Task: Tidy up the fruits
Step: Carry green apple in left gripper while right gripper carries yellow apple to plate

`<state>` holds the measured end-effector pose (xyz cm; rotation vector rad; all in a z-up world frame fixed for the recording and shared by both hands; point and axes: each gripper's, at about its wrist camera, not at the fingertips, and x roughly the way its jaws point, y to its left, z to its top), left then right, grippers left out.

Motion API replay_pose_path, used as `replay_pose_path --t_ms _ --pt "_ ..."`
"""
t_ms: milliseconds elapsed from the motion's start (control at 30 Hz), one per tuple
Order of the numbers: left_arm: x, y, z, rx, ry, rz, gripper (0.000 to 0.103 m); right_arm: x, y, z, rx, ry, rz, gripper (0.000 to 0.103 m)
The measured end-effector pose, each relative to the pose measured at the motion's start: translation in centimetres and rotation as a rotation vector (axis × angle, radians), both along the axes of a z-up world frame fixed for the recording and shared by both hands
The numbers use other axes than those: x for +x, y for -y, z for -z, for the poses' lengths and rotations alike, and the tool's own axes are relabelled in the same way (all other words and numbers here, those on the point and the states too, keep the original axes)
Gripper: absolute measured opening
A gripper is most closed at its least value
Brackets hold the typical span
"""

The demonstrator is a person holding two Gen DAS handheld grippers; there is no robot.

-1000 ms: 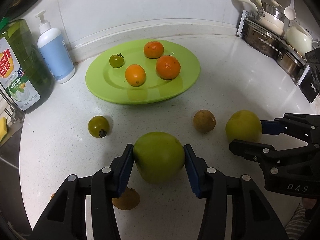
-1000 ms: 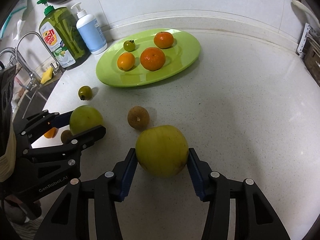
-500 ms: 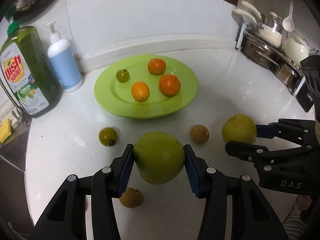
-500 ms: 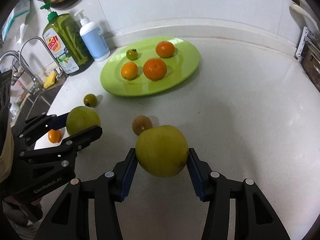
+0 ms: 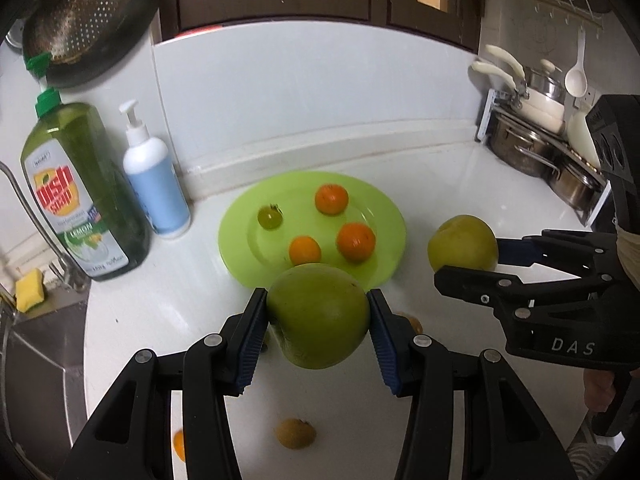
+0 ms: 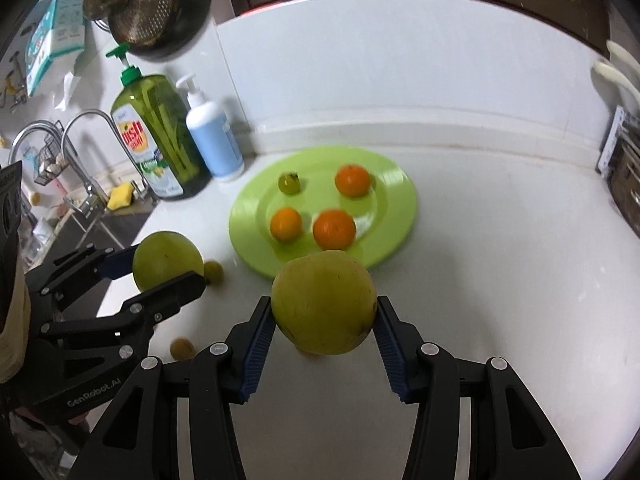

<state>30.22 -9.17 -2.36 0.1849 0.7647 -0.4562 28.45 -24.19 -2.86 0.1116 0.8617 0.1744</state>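
My left gripper [image 5: 318, 322] pinches a green apple [image 5: 318, 316] squarely between its blue pads, clear of the white counter [image 5: 460, 184]. My right gripper [image 6: 325, 320] clamps a yellow-green apple [image 6: 324, 302] the same way, pads pressed on both flanks and the fruit off the surface.

Just beyond both sets of jaws lies the lime green plate [image 5: 384, 208], its near rim partly hidden behind each held apple. On it sit three oranges, the far orange [image 5: 331, 199], the right orange [image 5: 356, 241] and the small orange [image 5: 305, 250], with a small green tomato [image 5: 270, 216] at the far left of the dish. Below my left jaws a brown fruit [image 5: 296, 433] rests on the counter, another brown fruit [image 5: 412, 323] peeks out right of the pad, and an orange piece [image 5: 180, 445] shows by my left finger. Beside the left gripper, seen from the right camera, a small yellow-green fruit [image 6: 214, 271] lies on the counter.

Far left of the plate stand a dish soap bottle [image 5: 76, 196] and a pump bottle [image 5: 154, 184]; pots [image 5: 532, 136] are stacked far right.

Both grippers slant downward, side by side but apart, nothing between them and the plate.
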Motion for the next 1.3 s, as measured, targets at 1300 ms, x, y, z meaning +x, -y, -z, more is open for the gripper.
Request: replay_pose_path --t_ms 1300 --pt "13.3 1.0 4.5 0.064 -0.102 0.019 0.049 14.7 -1.6 3.9 -0.013 -0.081 -0.076 0.051"
